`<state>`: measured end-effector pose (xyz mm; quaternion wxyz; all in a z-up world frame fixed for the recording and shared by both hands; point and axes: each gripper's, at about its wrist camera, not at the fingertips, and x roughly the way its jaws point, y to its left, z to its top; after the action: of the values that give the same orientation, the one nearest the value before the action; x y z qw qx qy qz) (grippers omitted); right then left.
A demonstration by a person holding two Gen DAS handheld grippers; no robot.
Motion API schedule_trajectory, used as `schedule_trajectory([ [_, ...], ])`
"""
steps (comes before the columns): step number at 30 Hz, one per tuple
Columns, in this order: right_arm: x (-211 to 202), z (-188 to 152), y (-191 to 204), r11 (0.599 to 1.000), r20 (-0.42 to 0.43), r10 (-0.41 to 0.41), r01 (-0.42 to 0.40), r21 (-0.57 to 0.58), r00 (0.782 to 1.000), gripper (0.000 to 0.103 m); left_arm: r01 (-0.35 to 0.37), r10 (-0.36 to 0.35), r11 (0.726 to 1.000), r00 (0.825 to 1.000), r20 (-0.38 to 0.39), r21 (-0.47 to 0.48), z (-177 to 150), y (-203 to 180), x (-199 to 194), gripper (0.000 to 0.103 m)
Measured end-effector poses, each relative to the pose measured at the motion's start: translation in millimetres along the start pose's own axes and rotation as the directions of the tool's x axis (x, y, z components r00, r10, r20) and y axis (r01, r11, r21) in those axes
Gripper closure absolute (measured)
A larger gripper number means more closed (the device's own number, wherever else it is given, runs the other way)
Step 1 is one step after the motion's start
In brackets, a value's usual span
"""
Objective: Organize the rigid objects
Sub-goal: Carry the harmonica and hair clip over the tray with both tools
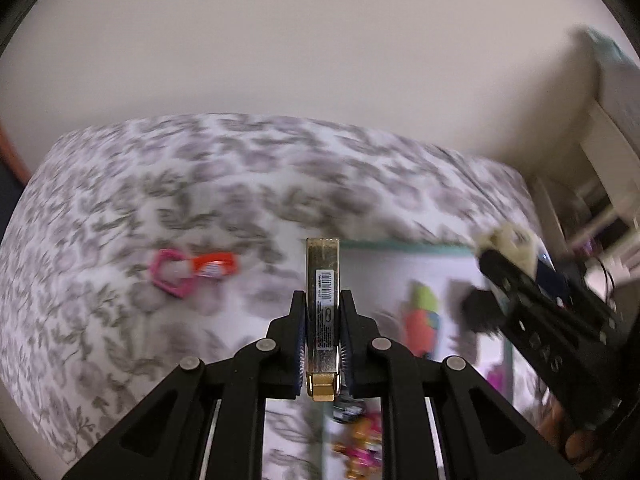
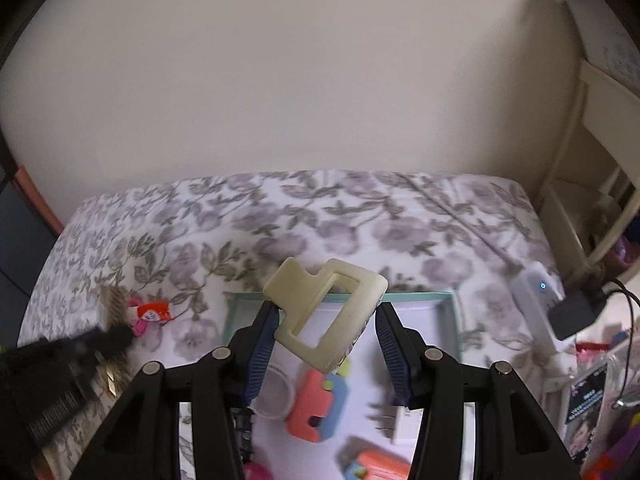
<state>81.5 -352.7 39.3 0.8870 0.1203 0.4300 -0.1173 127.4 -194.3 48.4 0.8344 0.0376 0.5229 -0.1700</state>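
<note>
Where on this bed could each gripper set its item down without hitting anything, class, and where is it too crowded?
Free: the floral bedspread between the wall and the teal-rimmed tray, and the stretch left of the pink heart clip. Crowded: the tray's near part, around the coral toy, round lid and white plug.

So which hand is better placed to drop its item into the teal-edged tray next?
Probably the right gripper: its cream hair clip hangs directly over the tray. The left gripper, holding the gold tube, sits at the tray's left edge.
</note>
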Motion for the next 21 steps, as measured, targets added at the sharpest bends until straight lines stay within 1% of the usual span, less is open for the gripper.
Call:
schedule_trajectory([
  [4,-5.4,-0.8,-14.8,1.0,-0.01,-0.026,0.026,0.003,1.0,0.05,0.039,-0.035,0.995,0.999,-0.04,0.094,-12.4,-39.0,10.6,0.087],
  [8,-6.7,-4.3,-21.9,0.999,-0.03,-0.036,0.036,-0.012,0.999,0.05,0.032,-0.024,0.989,0.998,-0.055,0.144,-20.5,-59.6,18.6,0.087],
  [14,5.1,-12.1,-27.2,0.999,-0.076,-0.033,0.032,-0.018,0.997,0.05,0.01,0.001,0.987,0.998,-0.067,0.162,-25.2,-68.8,31.6,0.087],
  [21,31.7,-23.8,-25.6,0.999,-0.161,-0.026,0.021,-0.028,0.987,0.049,-0.004,0.02,0.986,0.995,-0.095,0.165,-30.2,-69.4,46.7,0.087],
])
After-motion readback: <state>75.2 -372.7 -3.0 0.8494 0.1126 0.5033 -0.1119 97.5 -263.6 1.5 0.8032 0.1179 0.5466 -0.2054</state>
